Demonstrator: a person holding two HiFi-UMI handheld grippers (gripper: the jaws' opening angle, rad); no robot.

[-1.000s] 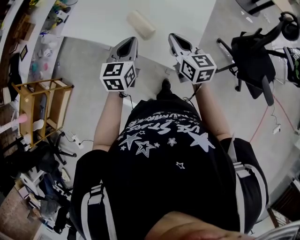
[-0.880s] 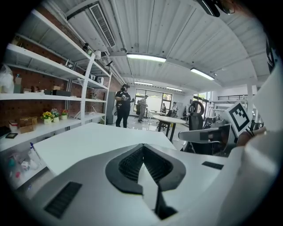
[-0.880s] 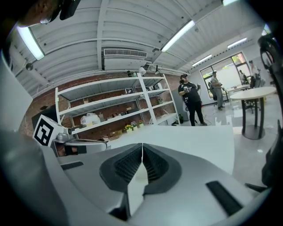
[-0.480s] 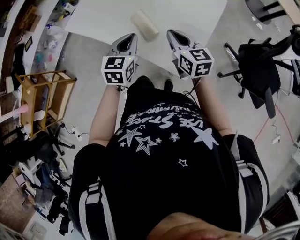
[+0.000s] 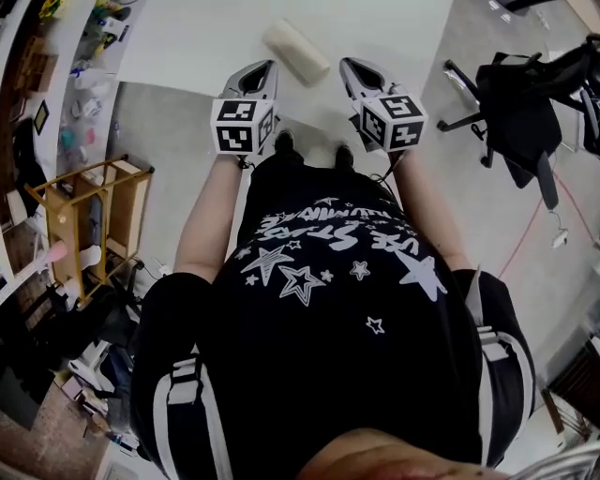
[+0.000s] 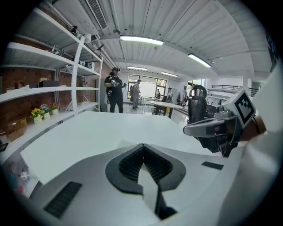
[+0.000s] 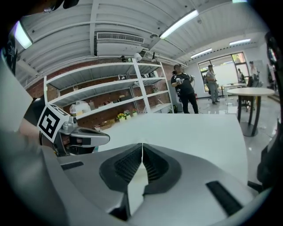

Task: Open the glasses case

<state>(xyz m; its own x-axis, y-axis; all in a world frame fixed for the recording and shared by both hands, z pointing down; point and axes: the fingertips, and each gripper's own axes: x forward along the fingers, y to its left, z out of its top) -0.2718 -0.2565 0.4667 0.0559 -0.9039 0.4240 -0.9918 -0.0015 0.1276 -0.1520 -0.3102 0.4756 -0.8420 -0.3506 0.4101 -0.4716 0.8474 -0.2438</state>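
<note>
The glasses case (image 5: 296, 52) is coloured pale beige, and the table (image 5: 375, 28) white. The left gripper (image 5: 263, 67) and right gripper (image 5: 350, 64) are finished in grey, with black ribbed pads (image 6: 128, 166) and cubes patterned in black squares on white. The black shirt (image 5: 328, 319) is printed with white stars and lettering.

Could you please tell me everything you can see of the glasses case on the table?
The glasses case is a cream, oblong case with rounded ends and a smooth-looking surface. It looks closed; no seam or hinge can be made out. It lies flat and diagonal on the white table, near the edge closest to the person. It sits between the left gripper and the right gripper in the head view, and neither seems to touch it. The gripper views do not show it.
</note>
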